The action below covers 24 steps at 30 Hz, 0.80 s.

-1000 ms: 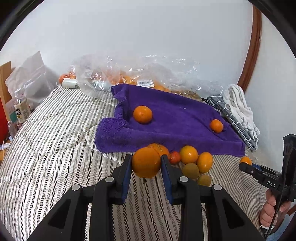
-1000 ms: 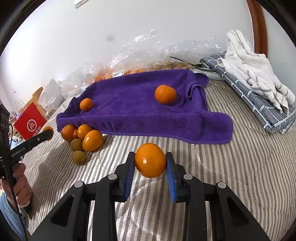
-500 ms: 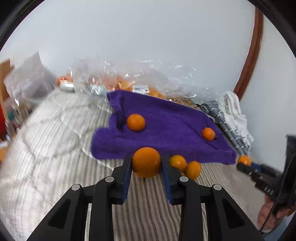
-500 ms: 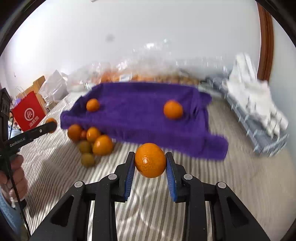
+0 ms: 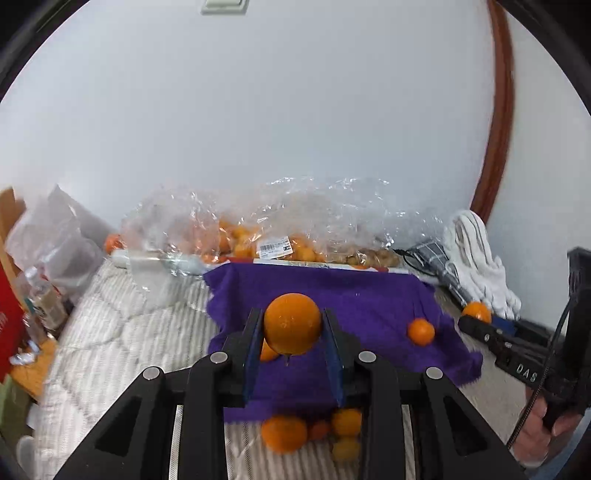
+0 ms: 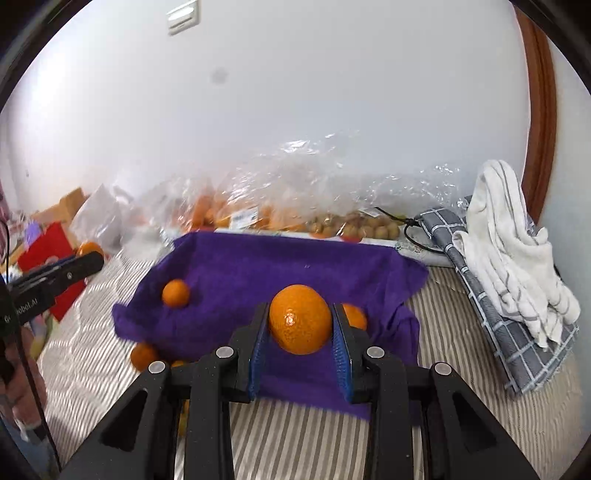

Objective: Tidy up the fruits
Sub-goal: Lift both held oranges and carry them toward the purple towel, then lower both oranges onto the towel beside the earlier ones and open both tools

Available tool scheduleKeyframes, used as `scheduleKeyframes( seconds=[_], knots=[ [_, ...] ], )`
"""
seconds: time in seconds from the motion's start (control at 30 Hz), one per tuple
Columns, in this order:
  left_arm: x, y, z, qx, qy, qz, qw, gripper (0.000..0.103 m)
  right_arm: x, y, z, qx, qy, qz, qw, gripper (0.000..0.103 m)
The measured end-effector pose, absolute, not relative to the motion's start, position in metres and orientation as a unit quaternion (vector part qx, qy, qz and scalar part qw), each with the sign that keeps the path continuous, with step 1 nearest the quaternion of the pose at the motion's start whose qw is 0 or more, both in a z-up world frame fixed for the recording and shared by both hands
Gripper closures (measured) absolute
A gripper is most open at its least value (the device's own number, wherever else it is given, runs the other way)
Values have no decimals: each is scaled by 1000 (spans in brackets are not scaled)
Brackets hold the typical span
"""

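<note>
Nearby, loose oranges (image 5: 284, 433), somewhat blurred, border purple towel (image 6: 280, 273).

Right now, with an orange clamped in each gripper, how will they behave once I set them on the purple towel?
Each orange is round, so it will probably roll when released. The purple towel looks soft and rumpled, which should slow it. The smooth peel may slip in the left gripper.

White striped towel (image 6: 513, 254) lies heaped on a folded grey checked cloth (image 6: 506, 332), right side of the striped bedspread (image 5: 122, 332). Red box (image 6: 48, 258) off left, clear plastic bottle (image 5: 40, 295) nearby, blurred. Wall switch (image 6: 183, 16) up top, perhaps.
</note>
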<state>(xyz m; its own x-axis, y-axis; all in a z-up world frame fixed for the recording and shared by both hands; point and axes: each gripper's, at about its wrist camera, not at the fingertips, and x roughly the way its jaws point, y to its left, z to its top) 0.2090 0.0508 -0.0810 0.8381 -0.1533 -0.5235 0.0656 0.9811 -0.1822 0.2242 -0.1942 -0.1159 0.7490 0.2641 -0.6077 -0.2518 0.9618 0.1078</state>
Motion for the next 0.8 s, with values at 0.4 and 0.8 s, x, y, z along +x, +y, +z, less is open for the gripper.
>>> scheduleKeyframes(
  seconds=[0.4,0.8],
  knots=[
    [253,57,-145,-107,359,-52,926,74,259,-207,-173,21,370,104,923,71],
    [261,44,-161,-99,388,-67,914,73,269,-201,-195,-3,396,108,912,71]
  ],
)
